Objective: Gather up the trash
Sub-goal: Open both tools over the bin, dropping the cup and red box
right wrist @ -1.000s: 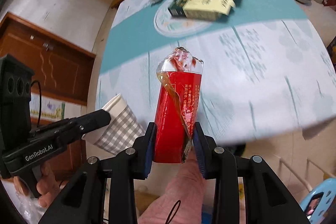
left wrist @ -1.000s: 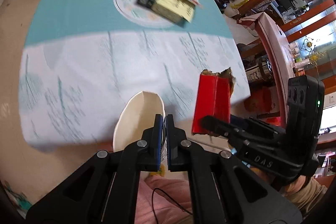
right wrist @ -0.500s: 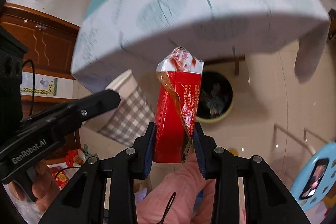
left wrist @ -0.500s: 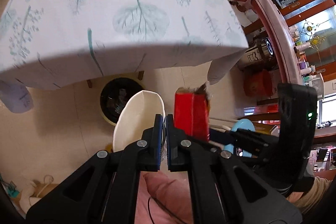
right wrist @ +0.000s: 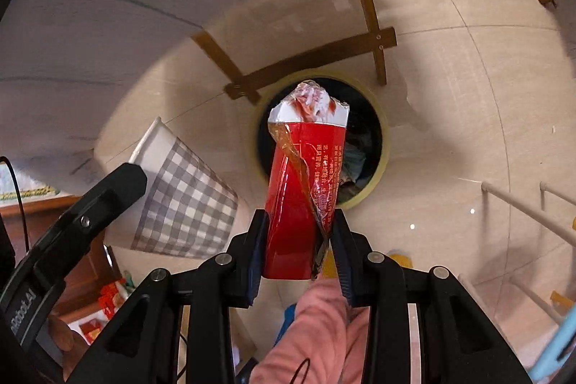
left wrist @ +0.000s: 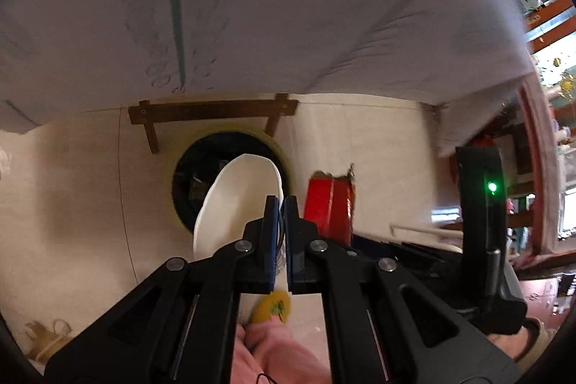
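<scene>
Two grips — left fingers (left wrist: 281, 204) pinch checked cup (right wrist: 187, 200), right fingers (right wrist: 298, 222) clamp red carton (right wrist: 302, 197) — above part-filled bin (right wrist: 381, 146)

The left gripper (left wrist: 280, 204) pinches a paper cup's (left wrist: 235, 200) wall above the bin (left wrist: 180, 175); a red packet (left wrist: 329, 207) hangs beside it.

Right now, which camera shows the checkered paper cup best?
The right wrist view: the checkered paper cup shows its whole gray-and-white side there, beside the red box. The left wrist view shows only its white rim and inside, pinched in the left hand-held gripper.
</scene>
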Action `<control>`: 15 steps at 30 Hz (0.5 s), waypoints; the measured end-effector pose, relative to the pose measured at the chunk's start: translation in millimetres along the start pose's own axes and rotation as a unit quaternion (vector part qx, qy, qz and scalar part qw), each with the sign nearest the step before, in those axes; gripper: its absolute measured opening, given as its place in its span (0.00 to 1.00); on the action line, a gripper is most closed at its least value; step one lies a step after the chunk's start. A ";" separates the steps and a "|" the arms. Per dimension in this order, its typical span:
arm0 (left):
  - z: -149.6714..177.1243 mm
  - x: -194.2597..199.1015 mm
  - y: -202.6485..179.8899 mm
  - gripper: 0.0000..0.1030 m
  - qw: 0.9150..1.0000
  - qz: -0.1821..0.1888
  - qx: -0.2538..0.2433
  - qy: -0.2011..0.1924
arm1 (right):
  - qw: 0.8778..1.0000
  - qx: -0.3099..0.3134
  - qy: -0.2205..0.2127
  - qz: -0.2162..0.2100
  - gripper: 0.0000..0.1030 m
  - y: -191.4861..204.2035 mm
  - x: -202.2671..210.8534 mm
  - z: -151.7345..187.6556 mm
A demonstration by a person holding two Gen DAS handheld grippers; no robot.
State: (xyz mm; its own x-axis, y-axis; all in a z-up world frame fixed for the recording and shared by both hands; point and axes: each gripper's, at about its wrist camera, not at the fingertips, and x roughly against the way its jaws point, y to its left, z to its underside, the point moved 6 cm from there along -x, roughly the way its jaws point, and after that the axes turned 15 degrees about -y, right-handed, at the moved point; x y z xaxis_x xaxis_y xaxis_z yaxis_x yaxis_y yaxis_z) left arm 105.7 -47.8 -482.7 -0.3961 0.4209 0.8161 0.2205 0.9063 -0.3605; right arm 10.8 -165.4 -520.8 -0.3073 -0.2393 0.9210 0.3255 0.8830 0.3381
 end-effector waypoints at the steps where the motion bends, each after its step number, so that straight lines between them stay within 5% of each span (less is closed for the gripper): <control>1: 2.4 -7.1 4.2 0.01 1.000 -0.003 -0.003 -0.004 | 1.000 -0.001 0.001 0.001 0.33 -5.9 -14.3 1.0; 8: 25.2 -65.5 29.8 0.05 1.000 -0.020 -0.019 0.001 | 1.000 0.011 0.001 0.010 0.38 -5.2 -80.6 -7.1; 15: 35.0 -78.6 47.9 0.41 0.999 -0.045 -0.003 0.009 | 0.999 0.034 -0.009 0.025 0.62 -1.8 -116.9 -17.5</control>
State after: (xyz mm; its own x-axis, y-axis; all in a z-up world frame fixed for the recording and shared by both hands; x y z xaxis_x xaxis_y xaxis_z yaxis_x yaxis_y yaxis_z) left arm 116.2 -36.1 -579.9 -0.3991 0.3379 0.8524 0.1896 0.9399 -0.2838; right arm 61.8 -146.0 -625.6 -0.3082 -0.1870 0.9328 0.2799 0.9193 0.2768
